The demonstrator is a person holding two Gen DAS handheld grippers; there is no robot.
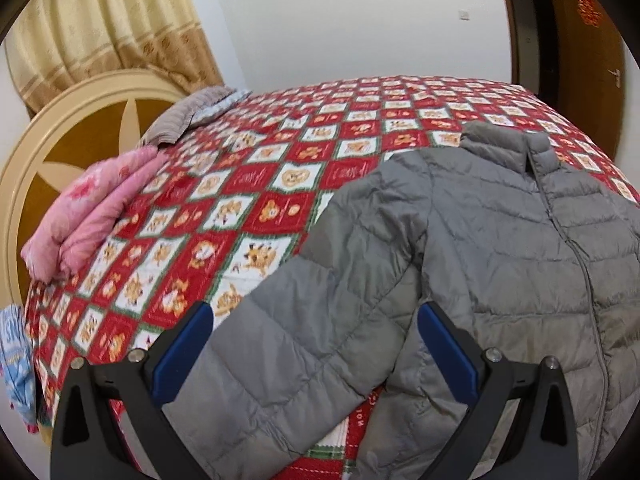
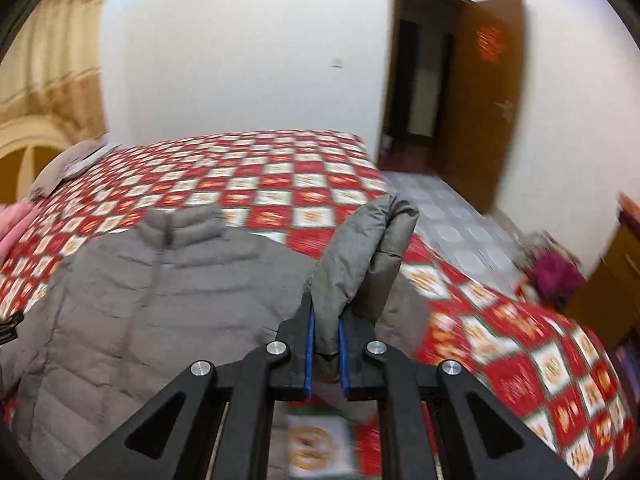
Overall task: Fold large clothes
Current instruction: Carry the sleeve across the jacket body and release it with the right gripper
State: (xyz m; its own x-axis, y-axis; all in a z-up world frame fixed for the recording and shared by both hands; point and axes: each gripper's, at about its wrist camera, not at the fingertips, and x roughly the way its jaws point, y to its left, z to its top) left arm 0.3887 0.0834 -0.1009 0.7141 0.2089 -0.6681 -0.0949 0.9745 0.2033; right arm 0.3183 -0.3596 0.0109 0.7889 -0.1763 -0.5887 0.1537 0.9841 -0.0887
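We count one grey puffer jacket (image 1: 500, 240) on the quilt (image 1: 248, 168), one folded pink blanket (image 1: 92, 216) and one grey cloth (image 1: 180, 116) along its left edge, and two grippers: left (image 1: 316, 344), right (image 2: 325, 344).

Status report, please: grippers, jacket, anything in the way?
Left gripper open over one sleeve. Right gripper shut on other sleeve. Jacket unfolded on bed. Nothing blocking.

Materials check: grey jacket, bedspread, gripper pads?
Grey jacket: looks like thin synthetic shell over puffy fill; stitched horizontal channels, slight sheen.
Bedspread: matte woven or quilted cloth, printed red and white checks; fibre unclear.
Pads on the left gripper: smooth blue lining, likely rubber or plastic, on matte black fingers.
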